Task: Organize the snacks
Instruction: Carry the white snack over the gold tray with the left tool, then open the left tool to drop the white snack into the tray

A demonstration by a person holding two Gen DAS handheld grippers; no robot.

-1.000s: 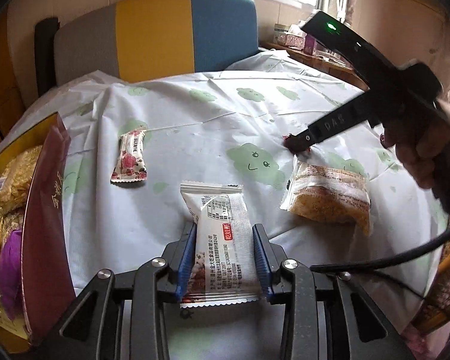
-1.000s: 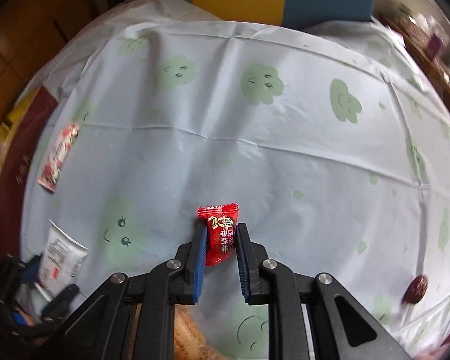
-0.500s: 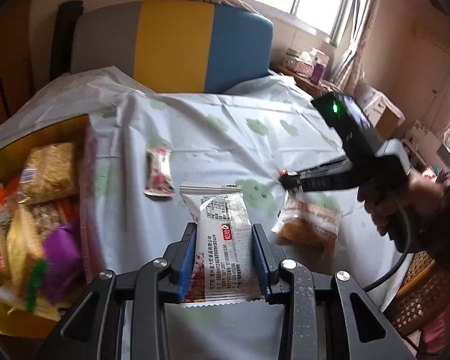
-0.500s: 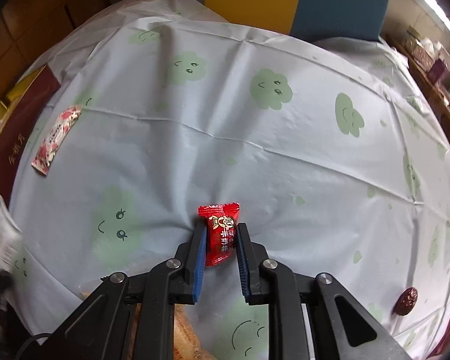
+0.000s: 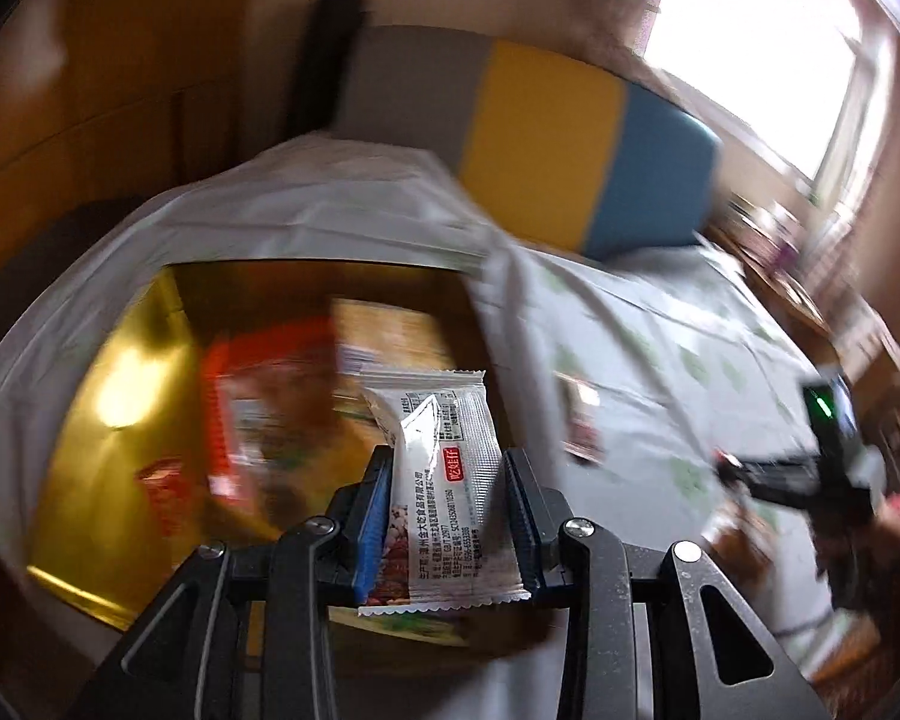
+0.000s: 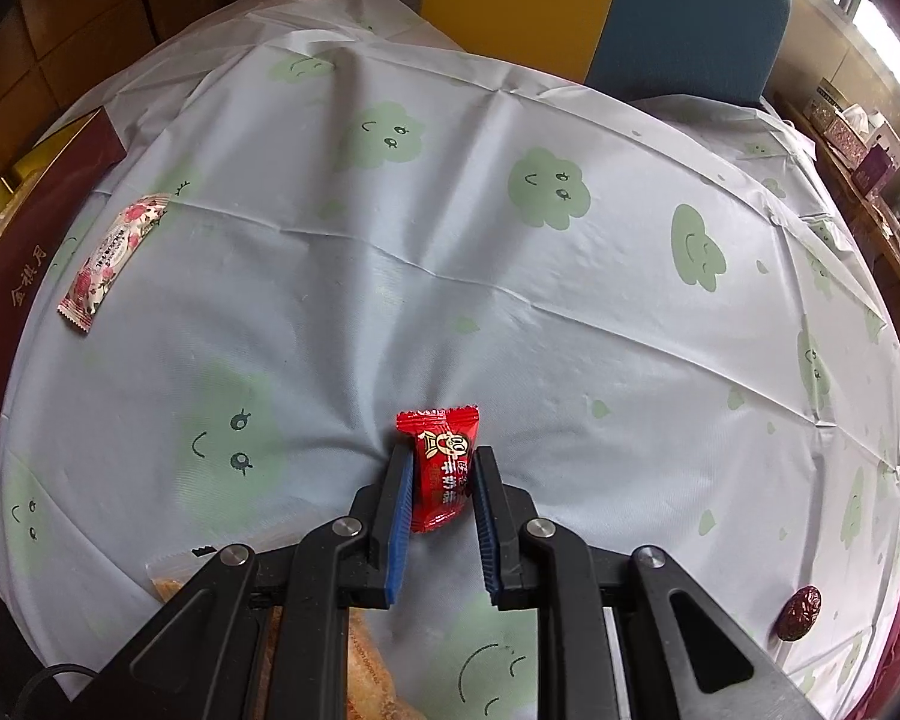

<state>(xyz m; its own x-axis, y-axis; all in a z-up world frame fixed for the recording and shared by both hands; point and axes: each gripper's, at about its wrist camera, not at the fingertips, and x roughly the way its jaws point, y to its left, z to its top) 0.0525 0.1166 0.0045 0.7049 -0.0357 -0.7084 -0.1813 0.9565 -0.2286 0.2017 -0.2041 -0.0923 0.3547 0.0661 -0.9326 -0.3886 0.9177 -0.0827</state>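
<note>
We see the round table under its pale tablecloth (image 6: 510, 312) printed with green smiling clouds, spreading out ahead of the right gripper. Off to that gripper's far left sits the snack box (image 6: 24, 252), maroon-sided with gold lettering; in the left wrist view its gold-lined inside (image 5: 120, 420) lies directly beneath and ahead of the left gripper, with blurred packets inside it. Our left gripper (image 5: 444, 516) is clamped on a white snack packet (image 5: 444, 480), which stands upright between the blue pads above the box. Just below and left of the right gripper a clear bag of golden biscuits (image 6: 360, 648) peeks out. A pink floral sachet (image 6: 111, 261) lies ahead to the left, near the box. Our right gripper (image 6: 441, 480) is clenched on a small red candy (image 6: 441, 468), tips pressing into the cloth. A dark red date (image 6: 801, 603) rests far to its right, near the table edge.
</note>
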